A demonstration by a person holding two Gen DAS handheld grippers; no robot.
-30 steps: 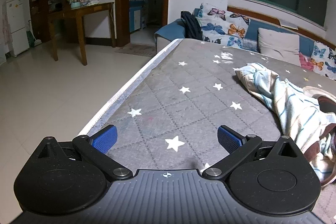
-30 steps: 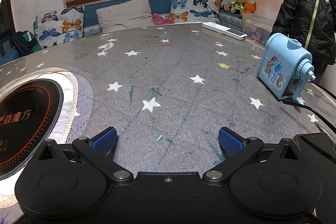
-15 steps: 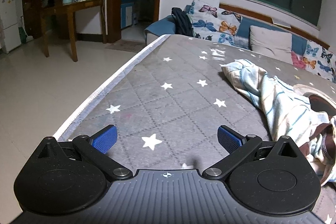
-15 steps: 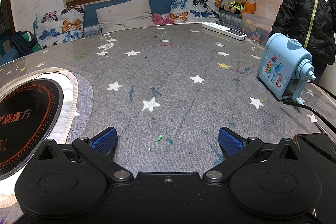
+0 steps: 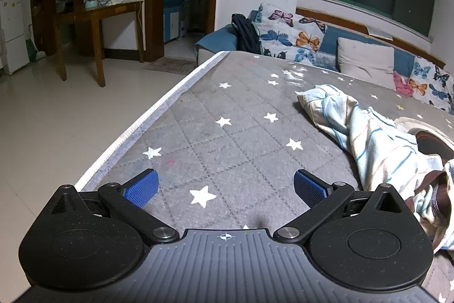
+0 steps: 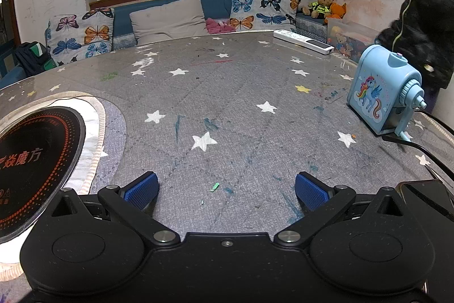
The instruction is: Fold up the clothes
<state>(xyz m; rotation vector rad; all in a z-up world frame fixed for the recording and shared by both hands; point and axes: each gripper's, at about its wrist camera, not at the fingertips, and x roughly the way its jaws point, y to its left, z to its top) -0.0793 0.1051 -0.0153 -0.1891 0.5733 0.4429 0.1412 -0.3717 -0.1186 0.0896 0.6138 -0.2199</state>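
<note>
The striped garment [image 5: 377, 144] is lying crumpled on the star-printed table cover [image 5: 227, 132], off to the right of your left gripper [image 5: 225, 185]. It is looking light, soft and floppy, so take a hem or corner. Your right gripper [image 6: 226, 189] is hovering beside the induction hob [image 6: 34, 161]; both tongs are gaping wide, empty.

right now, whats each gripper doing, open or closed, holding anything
Left gripper: open, holding nothing, over the star-print table cover; the striped garment lies off to its right.
Right gripper: open, holding nothing.
</note>
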